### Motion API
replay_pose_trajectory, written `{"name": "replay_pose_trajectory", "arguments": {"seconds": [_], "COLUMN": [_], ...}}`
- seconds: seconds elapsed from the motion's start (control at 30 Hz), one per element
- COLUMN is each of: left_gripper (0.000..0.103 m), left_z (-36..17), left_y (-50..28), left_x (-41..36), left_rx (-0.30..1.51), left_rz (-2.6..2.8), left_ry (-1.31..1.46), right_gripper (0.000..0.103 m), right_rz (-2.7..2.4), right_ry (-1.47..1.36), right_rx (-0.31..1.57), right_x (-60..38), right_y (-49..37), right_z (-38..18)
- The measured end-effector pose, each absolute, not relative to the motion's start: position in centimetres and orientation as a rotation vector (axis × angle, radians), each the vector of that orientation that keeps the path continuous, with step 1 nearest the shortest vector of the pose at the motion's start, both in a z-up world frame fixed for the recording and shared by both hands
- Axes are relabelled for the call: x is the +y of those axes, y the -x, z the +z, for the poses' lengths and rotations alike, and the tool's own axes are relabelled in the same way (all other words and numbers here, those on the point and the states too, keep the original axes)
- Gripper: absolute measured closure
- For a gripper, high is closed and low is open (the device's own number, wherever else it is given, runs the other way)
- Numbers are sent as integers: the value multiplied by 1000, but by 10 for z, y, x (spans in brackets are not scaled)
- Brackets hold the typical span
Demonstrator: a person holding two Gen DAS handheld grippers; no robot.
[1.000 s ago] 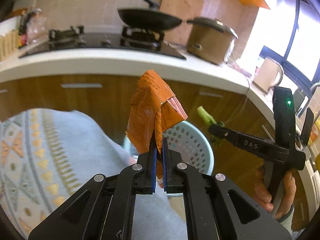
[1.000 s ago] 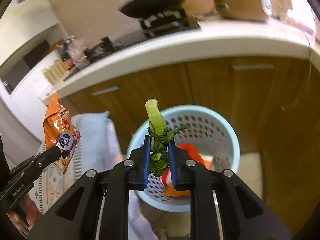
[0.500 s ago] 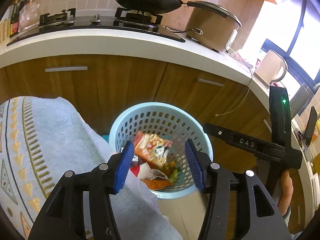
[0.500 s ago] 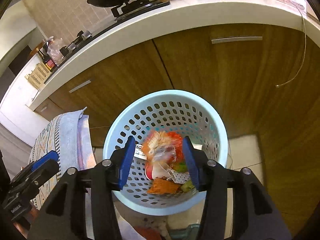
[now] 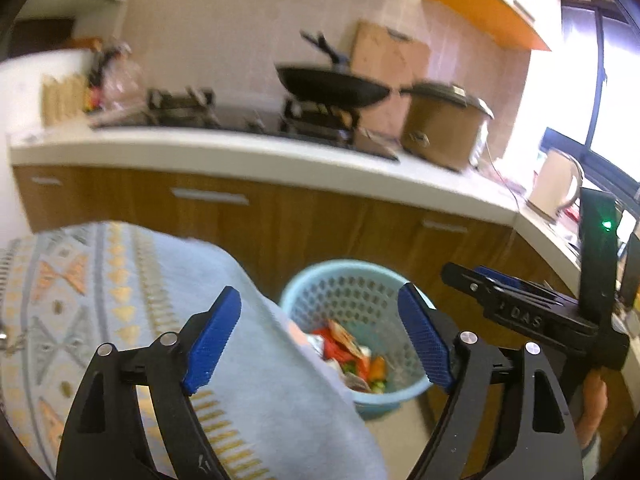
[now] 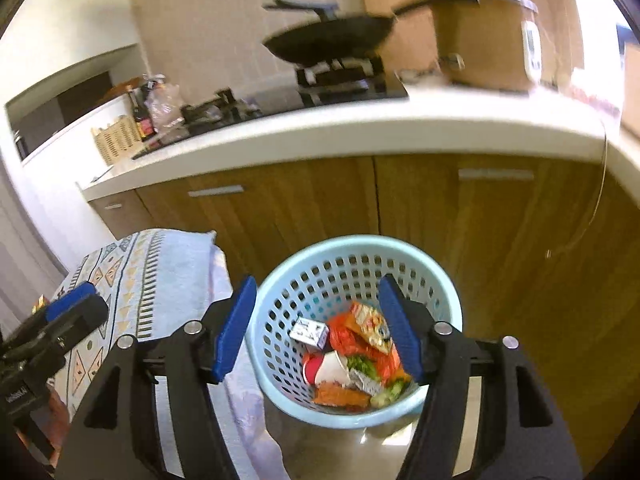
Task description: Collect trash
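Both tongs are empty rn. The left tongs have their blue pads spread wide and opening further w/ nothing between them, and the right tongs are the same deal, jaws opening, nothing gripped. Right under the left pair is a patterned blue cloth draped over something, and it shows just left of the right pair too. Straight ahead of and below both pairs sits the light blue basket on the floor, and the trash is already in it: orange snack wrappers, a small white box, what looks like a red-and-white cup, some green veg scraps. So imo the drop part is done for whatever's in there. What's left I can't really say, bc no loose trash shows up on the cloth or the floor from these angles, tho the cloth goes out of frame so there could be more. Past the basket are wood cabinets, then the white counter w/ a stove, a black pan and a brown cooker, all blurry.
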State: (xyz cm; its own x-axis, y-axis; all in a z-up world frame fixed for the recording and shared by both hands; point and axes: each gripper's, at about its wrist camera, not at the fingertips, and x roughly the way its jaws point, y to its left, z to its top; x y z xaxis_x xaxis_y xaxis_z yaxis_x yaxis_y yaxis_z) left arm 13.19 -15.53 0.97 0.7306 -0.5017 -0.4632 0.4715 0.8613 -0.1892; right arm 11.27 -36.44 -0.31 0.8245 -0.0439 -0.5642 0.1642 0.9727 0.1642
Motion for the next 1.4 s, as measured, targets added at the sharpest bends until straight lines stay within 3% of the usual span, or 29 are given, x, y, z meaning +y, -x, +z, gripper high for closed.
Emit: {"name": "replay_pose_trajectory", "arguments": {"seconds": [0.13,0.3,0.93,1.4], "left_gripper": [19,18,18,10], "left_z": [2,-18,-20,-21], "left_y": [-118,-117,-109,-110], "left_x": [-141,-130,-115,-113], "left_rx": [420,380,371,368], "left_rz": [-392,-272,-188,-155], "left_ry": [-5,5,-9,-27], "right_gripper": [37,37,37,35], "right_rz": [-146,-202,-314,-305], "right_ry": [-191,-235,-119,-108], "right_rx": [504,473,350,370], "right_x": [-349,-350,-305,-298], "right_y": [-98,-89,-57,-63], "right_z": [4,-1,-7,-11]}}
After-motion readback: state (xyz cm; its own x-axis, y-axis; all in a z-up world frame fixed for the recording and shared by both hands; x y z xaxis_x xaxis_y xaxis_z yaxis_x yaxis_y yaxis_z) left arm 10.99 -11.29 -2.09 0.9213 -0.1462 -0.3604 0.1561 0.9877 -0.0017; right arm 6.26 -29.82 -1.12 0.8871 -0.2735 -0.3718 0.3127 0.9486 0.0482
